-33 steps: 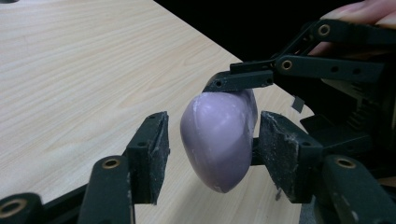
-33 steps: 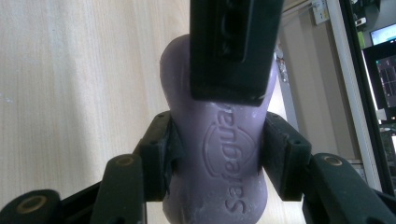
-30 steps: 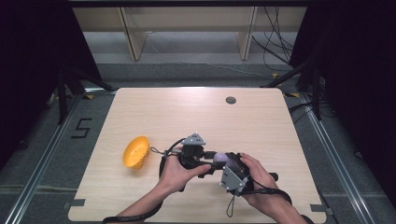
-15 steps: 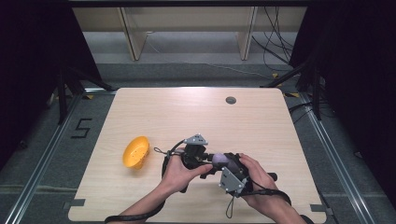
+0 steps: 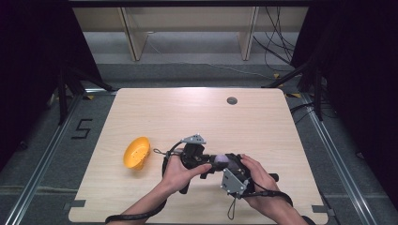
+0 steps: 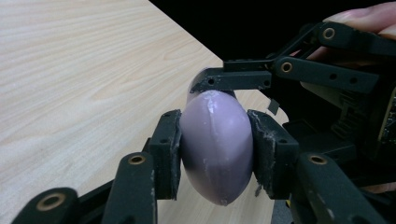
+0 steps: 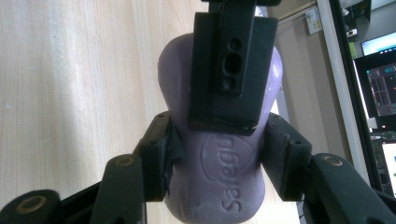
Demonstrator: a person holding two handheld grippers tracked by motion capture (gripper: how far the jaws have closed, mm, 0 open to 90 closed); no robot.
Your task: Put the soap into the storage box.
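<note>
Both tools clamp one lilac soap bar [image 6: 215, 147] above the worktop [image 5: 197, 117], near its front edge. Left tool [image 6: 215, 154] has just been closing; its pads now press the bar's flanks. Right tool [image 7: 215, 154] grips the waist.

Risk: soap is slick and rounded, so either tool pulling or twisting could squirt it free.

Bar: waisted, embossed lettering, scuffed. Orange soap dish [image 5: 136, 153] lies towards the left edge.

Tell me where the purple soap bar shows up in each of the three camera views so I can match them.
High view: the purple soap bar sits low centre, between the two hands.
Left gripper view: centre, clamped by the left gripper.
Right gripper view: centre, clamped by the right gripper.
Shared landmark: the wooden table.
</note>
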